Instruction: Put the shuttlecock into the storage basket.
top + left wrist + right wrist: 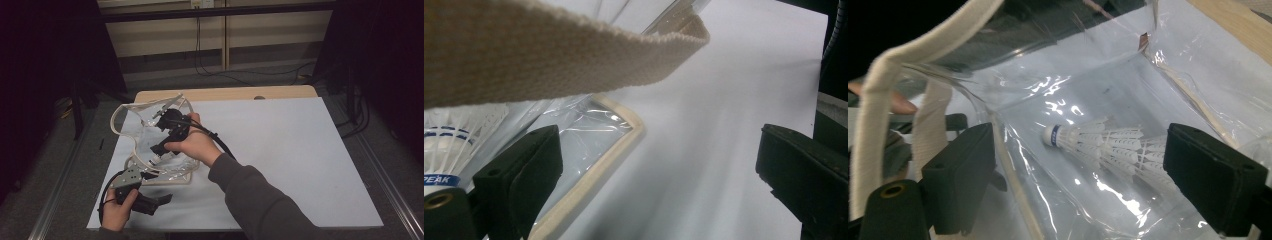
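Observation:
A clear plastic bag (150, 167) with cream trim and webbing handles lies at the left of the white sheet (280, 150). Inside it lies a white feather shuttlecock (1098, 145) with a blue band, also at the left edge of the left gripper view as the shuttlecock (444, 145). My right gripper (159, 150) hangs over the bag's mouth, and in its own view the right gripper (1080, 142) stands open with the shuttlecock lying beyond its jaws, untouched. My left gripper (167, 200) rests at the bag's near edge. In its own view the left gripper (659, 145) is open, beside the bag's trimmed rim (599, 170).
A cream handle strap (574, 50) crosses close above the left gripper, and another strap (878, 100) loops left of the right gripper's jaw. The wooden table edge (225, 93) runs along the back. Bare white sheet spreads to the right of the bag.

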